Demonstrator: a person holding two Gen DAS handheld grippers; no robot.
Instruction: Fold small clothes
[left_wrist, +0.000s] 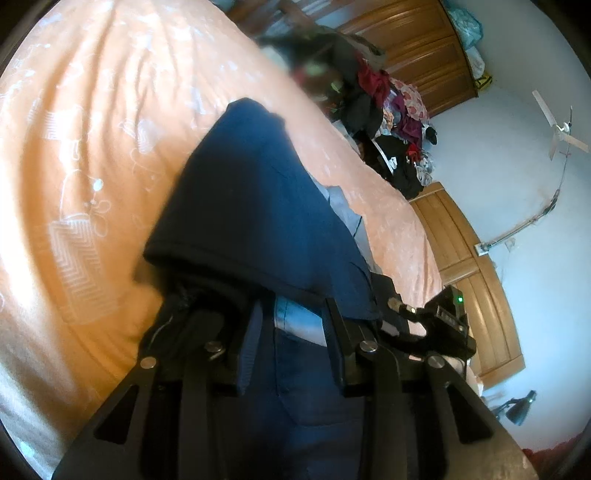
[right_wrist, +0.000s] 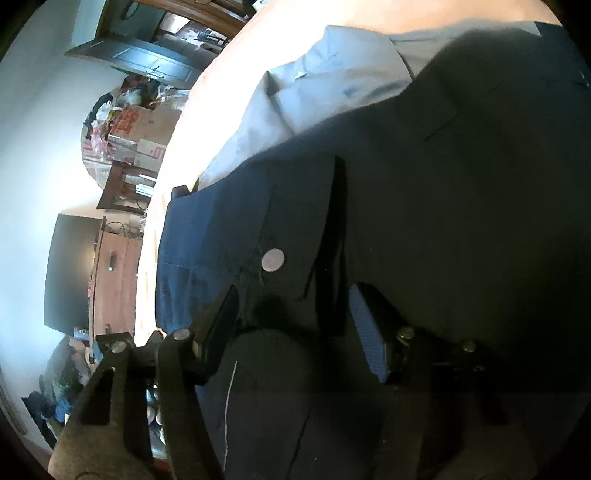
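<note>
We see navy trousers (left_wrist: 255, 206) of smooth woven cloth draped over both tools above the peach patterned bed (left_wrist: 92, 147). Our left hand-held gripper (left_wrist: 291, 343) stands spread, cloth sagging between its ribbed pads. Our right hand-held gripper (right_wrist: 295, 314) is likewise parted beside a round metal button (right_wrist: 273, 260), a pale blue garment (right_wrist: 314, 85) beyond.

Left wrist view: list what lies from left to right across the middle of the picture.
Peach bedspread → navy blue garment → pile of mixed clothes → wooden wardrobe doors → white ceiling fan.
</note>
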